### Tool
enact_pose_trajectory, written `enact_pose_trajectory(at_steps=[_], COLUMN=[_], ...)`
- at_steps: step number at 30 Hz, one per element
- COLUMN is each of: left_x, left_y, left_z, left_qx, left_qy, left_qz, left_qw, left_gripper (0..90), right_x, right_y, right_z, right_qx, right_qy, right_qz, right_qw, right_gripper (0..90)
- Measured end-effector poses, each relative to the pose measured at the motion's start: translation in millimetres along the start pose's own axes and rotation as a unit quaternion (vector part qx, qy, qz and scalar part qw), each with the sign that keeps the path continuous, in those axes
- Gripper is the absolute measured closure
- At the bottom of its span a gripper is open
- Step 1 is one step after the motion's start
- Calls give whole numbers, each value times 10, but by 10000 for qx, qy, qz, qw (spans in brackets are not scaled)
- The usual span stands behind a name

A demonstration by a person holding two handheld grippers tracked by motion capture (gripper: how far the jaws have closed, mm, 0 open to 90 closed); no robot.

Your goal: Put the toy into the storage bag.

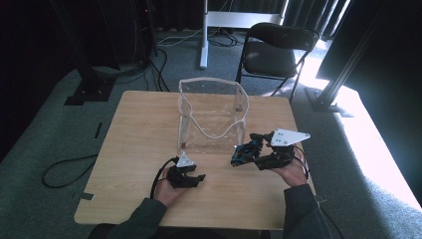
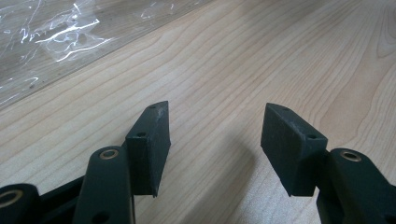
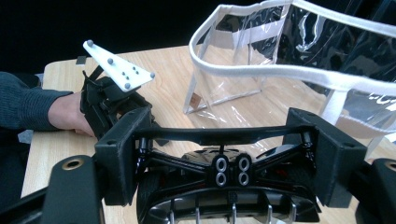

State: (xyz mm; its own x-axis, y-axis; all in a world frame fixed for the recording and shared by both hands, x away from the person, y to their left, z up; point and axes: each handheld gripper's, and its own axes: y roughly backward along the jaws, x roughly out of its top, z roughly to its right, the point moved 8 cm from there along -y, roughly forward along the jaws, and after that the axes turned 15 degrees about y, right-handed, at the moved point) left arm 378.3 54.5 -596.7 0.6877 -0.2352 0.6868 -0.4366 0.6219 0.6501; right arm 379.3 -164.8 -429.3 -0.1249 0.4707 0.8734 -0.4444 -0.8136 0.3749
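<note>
One clear plastic bag (image 1: 211, 117) stands open near the table's (image 1: 134, 129) far edge. The right gripper (image 1: 244, 154) has its fingers clamped on one black toy car (image 3: 219, 186). The left gripper (image 1: 195, 178), fingers spread wide and empty, sits by the near edge.

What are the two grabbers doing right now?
Left gripper: open, holding nothing, above the table.
Right gripper: shut on the black toy car.

This looks like a recording lab. Black curtains (image 1: 30, 40) ring a grey carpet (image 1: 50, 129), with floor cables (image 1: 64, 172), metal stands (image 1: 343, 64) and a folding chair (image 1: 276, 50) beyond the jaws.
</note>
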Motion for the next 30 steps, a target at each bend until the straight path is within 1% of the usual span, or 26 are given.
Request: enact_pose_trajectory(at_steps=[5,11,15,20,30], left_x=[0,0,0,0,0], left_y=[1,1,1,2,2], left_z=[0,-1,0,-1,-2], left_qx=[-2,-8,-8,-18,-15], left_qy=[4,10,12,17,16], left_qz=[-2,-5,-3,-12,-14], left_qw=[10000,10000,10000,10000,10000], left_gripper=[428,427,427,424,424], right_x=[49,108,146,185,238], right_y=[41,109,154,196,267], right_z=[35,109,168,223,343], right_qx=[-41,-45,-81,-37,-68], right_qy=[32,39,68,63,103], right_qz=[7,84,76,127,95], right_qw=[10000,9999,9999,9999,9999], right_gripper=[246,246,246,246,246])
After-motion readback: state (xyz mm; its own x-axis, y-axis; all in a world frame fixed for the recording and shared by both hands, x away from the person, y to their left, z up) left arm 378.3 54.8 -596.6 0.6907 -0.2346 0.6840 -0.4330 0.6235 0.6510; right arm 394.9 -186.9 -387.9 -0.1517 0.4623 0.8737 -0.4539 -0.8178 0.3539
